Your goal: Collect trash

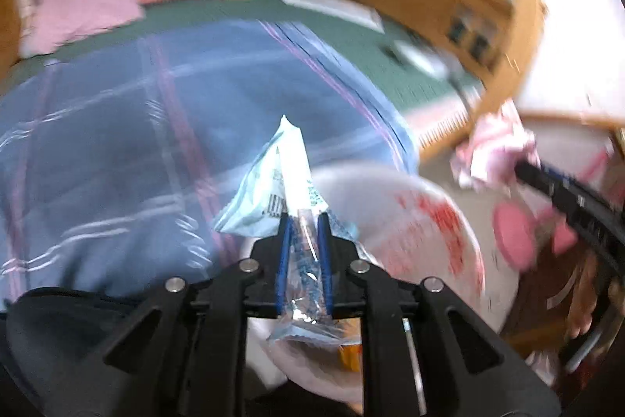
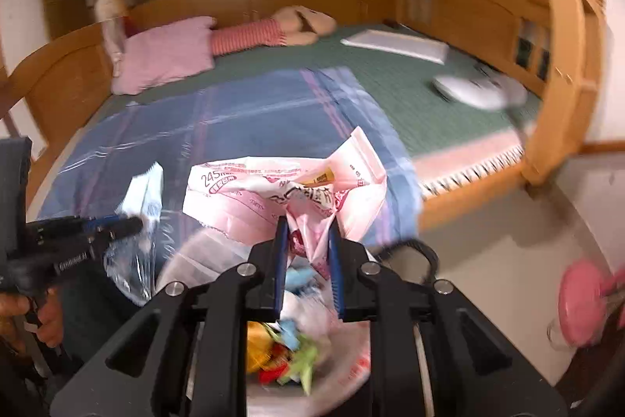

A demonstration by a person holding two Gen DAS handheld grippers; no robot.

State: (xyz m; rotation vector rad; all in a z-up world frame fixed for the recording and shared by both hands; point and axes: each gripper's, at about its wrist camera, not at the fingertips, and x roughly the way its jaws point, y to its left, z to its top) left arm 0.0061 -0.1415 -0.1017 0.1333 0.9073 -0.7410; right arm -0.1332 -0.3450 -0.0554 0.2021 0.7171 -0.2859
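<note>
Dangling from the left claw (image 1: pixel 304 221) is a pale blue plastic wrapper (image 1: pixel 273 182), pinched between the two blue-lined fingers so that its crinkled clear end hangs behind them and its pointed end sticks out ahead. Closed tightly as well, the right claw (image 2: pixel 308 227) grips a crumpled pink and white printed wrapper (image 2: pixel 285 190), which fans out above the fingertips. Both wrappers hang over the mouth of a white plastic trash bag (image 2: pixel 351 374) with red print, and inside it lie mixed scraps in yellow, green, blue and red. Seen from the right wrist camera, the left claw comes in from the left edge, with part of a person's hand (image 2: pixel 23 311) on its handle. Beyond the bag spreads a bed (image 2: pixel 410 92) with a green cover, a blue plaid blanket (image 2: pixel 234 120) laid across its near half. A pink pillow (image 2: pixel 164 53) and a striped stuffed toy (image 2: pixel 273 30) lie at the far end of the bed, and a flat white sheet-like object (image 2: pixel 398 43) lies to the right. A wooden frame (image 2: pixel 558 73) surrounds the bed. A round pink object (image 2: pixel 582 307) sits low at the right, blurred.
</note>
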